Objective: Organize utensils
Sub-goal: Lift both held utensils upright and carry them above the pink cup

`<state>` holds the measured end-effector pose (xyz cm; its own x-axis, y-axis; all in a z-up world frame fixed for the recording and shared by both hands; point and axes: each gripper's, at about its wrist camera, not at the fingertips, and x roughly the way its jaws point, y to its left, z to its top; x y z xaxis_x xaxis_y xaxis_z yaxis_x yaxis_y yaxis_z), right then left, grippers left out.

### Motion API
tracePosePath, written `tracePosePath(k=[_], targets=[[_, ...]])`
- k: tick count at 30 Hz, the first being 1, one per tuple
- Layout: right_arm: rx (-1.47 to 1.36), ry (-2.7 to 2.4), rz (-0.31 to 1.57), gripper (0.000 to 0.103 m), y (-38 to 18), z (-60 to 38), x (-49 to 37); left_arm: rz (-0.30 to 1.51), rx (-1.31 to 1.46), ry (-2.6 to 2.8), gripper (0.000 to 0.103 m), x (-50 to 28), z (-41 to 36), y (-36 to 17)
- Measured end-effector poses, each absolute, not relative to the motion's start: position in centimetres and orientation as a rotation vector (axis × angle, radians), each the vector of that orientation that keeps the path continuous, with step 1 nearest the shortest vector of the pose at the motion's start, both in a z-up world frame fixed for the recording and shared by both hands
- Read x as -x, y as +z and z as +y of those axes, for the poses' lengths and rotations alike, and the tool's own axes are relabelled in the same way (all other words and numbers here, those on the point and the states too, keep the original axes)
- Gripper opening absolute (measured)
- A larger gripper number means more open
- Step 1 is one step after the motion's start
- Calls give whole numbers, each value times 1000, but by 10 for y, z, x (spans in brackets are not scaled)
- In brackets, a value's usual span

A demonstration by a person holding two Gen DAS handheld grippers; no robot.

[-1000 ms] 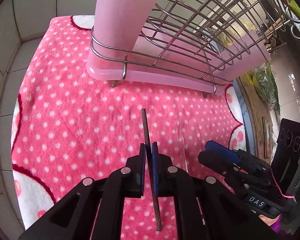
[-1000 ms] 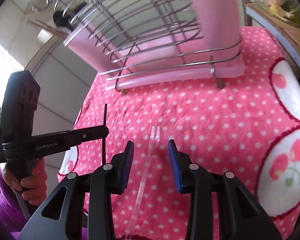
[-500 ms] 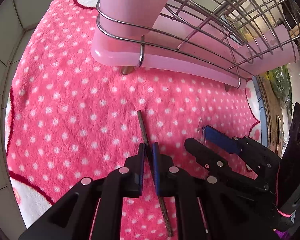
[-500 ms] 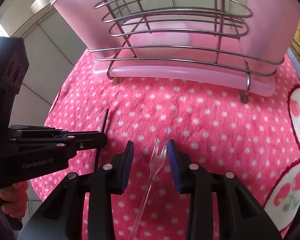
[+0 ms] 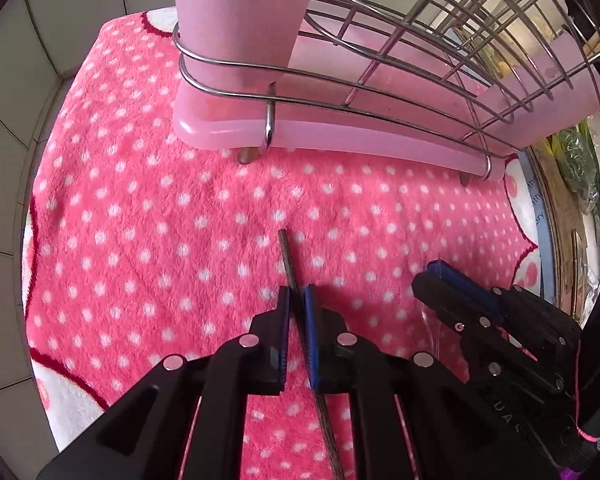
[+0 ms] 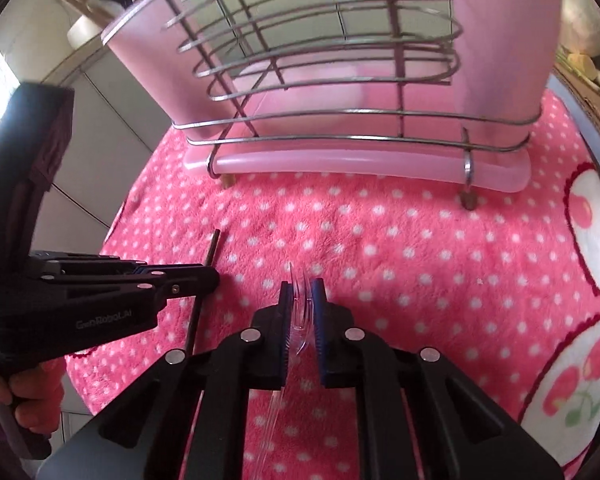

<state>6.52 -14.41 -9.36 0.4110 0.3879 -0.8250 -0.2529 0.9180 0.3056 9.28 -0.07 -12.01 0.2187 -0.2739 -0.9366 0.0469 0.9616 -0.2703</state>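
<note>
The left tongs [image 5: 296, 300] are clamped on a thin dark chopstick [image 5: 289, 258], which is held between the blue pads [image 5: 310, 320] and slants from the pads toward the pink polka-dot towel [image 5: 140, 240]; its far tip is seen low over the towel, though contact cannot be judged from this angle. The right tongs [image 6: 302, 296] are closing on a clear plastic fork [image 6: 298, 292], whose tines are seen between the two pads, with its transparent handle running back under the tongs body. From the right wrist view the left tongs [image 6: 204, 280] are shown side-on at the left, held by a hand [image 6: 32, 392], with the chopstick [image 6: 210, 252] crossing them. From the left wrist view the right tongs [image 5: 434, 276] are seen at the right, near the towel. A pink plastic utensil holder [image 6: 500, 40] in a wire rack [image 6: 340, 112] is stood on the towel beyond both tongs, well apart from the chopstick and the fork. The towel is spread over the counter beside a tiled wall [image 5: 40, 60].
</note>
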Motion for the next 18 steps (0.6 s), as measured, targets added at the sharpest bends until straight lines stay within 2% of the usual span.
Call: tracePosePath(k=[3, 18], targets=[[-152, 408, 1011, 4, -76, -163, -56, 1295, 276, -253, 5, -84, 8, -112], [-211, 384, 762, 4, -3, -203, -22, 821, 260, -288, 4, -18, 44, -9]])
